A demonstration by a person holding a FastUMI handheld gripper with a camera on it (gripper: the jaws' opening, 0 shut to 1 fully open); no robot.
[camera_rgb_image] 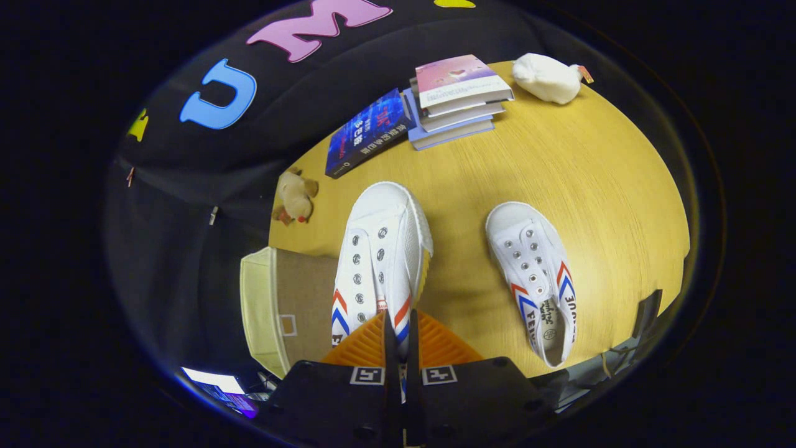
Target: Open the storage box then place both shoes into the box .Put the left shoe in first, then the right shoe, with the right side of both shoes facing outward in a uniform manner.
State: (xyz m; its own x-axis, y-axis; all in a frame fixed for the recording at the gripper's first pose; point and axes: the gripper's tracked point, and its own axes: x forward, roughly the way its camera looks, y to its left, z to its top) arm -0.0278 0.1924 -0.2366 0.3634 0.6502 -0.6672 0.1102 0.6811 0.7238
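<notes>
- A wooden table (pixel 559 168) with a light, yellow-toned grain fills the middle of the booth under even overhead light.
- At the table's far edge sits a stack of books (pixel 457 102), a pink cover on top.
- Just beside the stack, a dark blue book (pixel 367 134) lies flat and angled, touching the edge of the table.
- Farther along that far edge from the stack rests a white plush toy (pixel 547 78).
- Off the table's side, near the blue book, a small tan plush toy (pixel 294 196) lies against the black cloth wall (pixel 186 205).
- The black cloth hangs behind and beside the table, creased, with small clips pinned to it.
</notes>
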